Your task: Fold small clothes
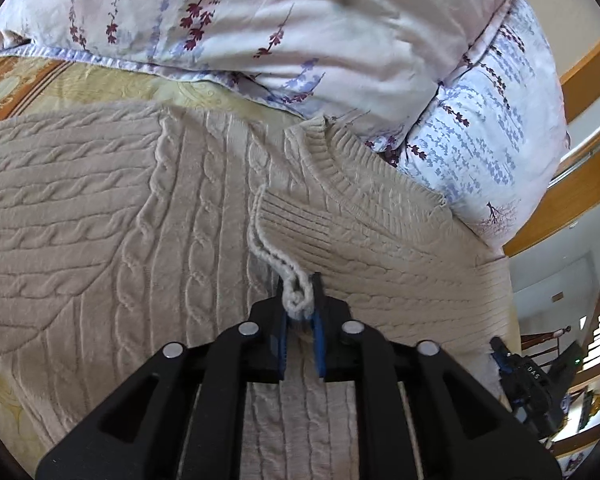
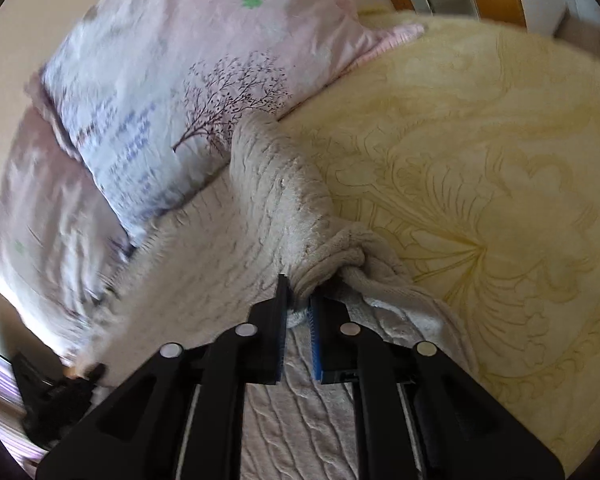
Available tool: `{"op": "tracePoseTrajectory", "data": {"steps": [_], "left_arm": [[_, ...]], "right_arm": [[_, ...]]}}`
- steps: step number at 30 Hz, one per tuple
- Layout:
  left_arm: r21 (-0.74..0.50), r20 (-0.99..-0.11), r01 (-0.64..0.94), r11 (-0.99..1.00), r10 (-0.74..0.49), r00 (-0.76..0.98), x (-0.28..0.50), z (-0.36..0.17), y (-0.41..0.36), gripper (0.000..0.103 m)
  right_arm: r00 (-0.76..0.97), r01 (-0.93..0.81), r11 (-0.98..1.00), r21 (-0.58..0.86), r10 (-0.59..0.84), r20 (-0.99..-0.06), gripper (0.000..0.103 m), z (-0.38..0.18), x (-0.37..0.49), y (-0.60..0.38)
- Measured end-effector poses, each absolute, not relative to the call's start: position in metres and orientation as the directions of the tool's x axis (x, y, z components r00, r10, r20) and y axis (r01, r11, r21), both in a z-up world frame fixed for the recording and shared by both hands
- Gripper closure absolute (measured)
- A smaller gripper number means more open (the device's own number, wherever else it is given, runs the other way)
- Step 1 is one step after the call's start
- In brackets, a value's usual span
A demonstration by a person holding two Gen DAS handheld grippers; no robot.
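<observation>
A: What is seen of the garment's material?

B: A beige cable-knit sweater (image 1: pixel 172 208) is laid flat on a yellow bedspread (image 2: pixel 480 168) embossed with leaf and flower outlines. Raised rope-like cables are worked down the body, and the neckband (image 1: pixel 340 168) is ribbed. A ribbed cuff (image 1: pixel 296 224) is folded over the chest, with a loose strand of thick yarn (image 1: pixel 268 256) trailing from it.

A: Which way is it pointed?

B: In the left wrist view the neckband is turned toward the pillows (image 1: pixel 300 40), so the long axis of the body is run from the camera up to them. The cables on one side are seen running crosswise, where a sleeve is folded in.

A: How is the left gripper (image 1: pixel 299 300) set?

B: Its jaws are drawn narrow, and the looped end of the yarn strand is pinched between the blue pads (image 1: pixel 318 332).

A: And the right gripper (image 2: pixel 298 300)?

B: Its jaws are also drawn narrow, clamped on a bunched roll of knit. A thick, rumpled sleeve (image 2: pixel 276 184) is stretched from that pinch toward the pillows, at the edge where sweater meets bedspread.

A: What are the pillows like?

B: Smooth, wrinkled cotton is seen, pale pink and lilac, printed with dark branches. The right wrist view is blurred there. Wooden trim (image 1: pixel 588 60) is seen beyond.
</observation>
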State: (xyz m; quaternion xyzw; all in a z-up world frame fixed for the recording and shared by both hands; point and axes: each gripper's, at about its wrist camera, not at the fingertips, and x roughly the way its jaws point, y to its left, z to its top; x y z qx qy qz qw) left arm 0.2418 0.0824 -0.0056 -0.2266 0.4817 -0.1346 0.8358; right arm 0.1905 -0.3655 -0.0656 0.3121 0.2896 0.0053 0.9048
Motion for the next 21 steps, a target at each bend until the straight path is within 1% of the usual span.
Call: {"op": "tracePoseTrajectory", "data": {"steps": [1,2,3,4,5,7,10,14,15,17,21], "left_arm": [[-0.502,-0.744,0.005,0.865,-0.435,0.506,0.238,-0.003,0.085,0.083],[-0.501,-0.741,0.006,0.865,-0.433,0.513,0.233,0.001,0.090,0.071],[-0.511,-0.730,0.010,0.860,-0.440,0.523,0.226,0.004,0.096,0.066],[-0.524,-0.715,0.012,0.852,-0.447,0.537,0.219,0.008,0.104,0.057],[-0.538,-0.700,0.010,0.843,-0.453,0.551,0.211,0.012,0.114,0.049],[-0.574,-0.661,-0.008,0.819,-0.457,0.595,0.189,0.021,0.143,0.040],[-0.606,-0.621,-0.091,0.790,-0.399,0.675,0.153,0.029,0.199,0.040],[-0.627,-0.618,-0.259,0.735,-0.266,0.740,0.112,0.023,0.269,0.042],[-0.633,-0.624,-0.315,0.707,-0.226,0.748,0.102,0.019,0.289,0.044],[-0.653,-0.623,-0.372,0.660,-0.189,0.759,0.093,0.012,0.316,0.050],[-0.691,-0.629,-0.461,0.556,-0.148,0.763,0.087,0.000,0.349,0.054]], "right_arm": [[0.832,0.185,0.817,0.546,0.165,-0.530,0.072,-0.064,0.186,-0.364],[0.834,0.193,0.824,0.533,0.148,-0.531,0.063,-0.063,0.182,-0.364],[0.846,0.193,0.826,0.530,0.133,-0.516,0.048,-0.061,0.174,-0.365],[0.855,0.194,0.827,0.528,0.121,-0.504,0.043,-0.059,0.169,-0.366],[0.864,0.196,0.832,0.519,0.103,-0.492,0.042,-0.057,0.163,-0.366],[0.877,0.184,0.840,0.511,0.095,-0.471,0.039,-0.054,0.154,-0.364],[0.886,0.102,0.848,0.519,0.160,-0.436,0.035,-0.053,0.151,-0.355],[0.871,-0.006,0.853,0.522,0.261,-0.417,0.033,-0.057,0.157,-0.333],[0.865,-0.021,0.852,0.523,0.278,-0.417,0.033,-0.057,0.158,-0.329],[0.852,-0.052,0.848,0.527,0.313,-0.419,0.033,-0.060,0.160,-0.321],[0.844,-0.077,0.854,0.515,0.331,-0.422,0.033,-0.060,0.160,-0.313]]}}
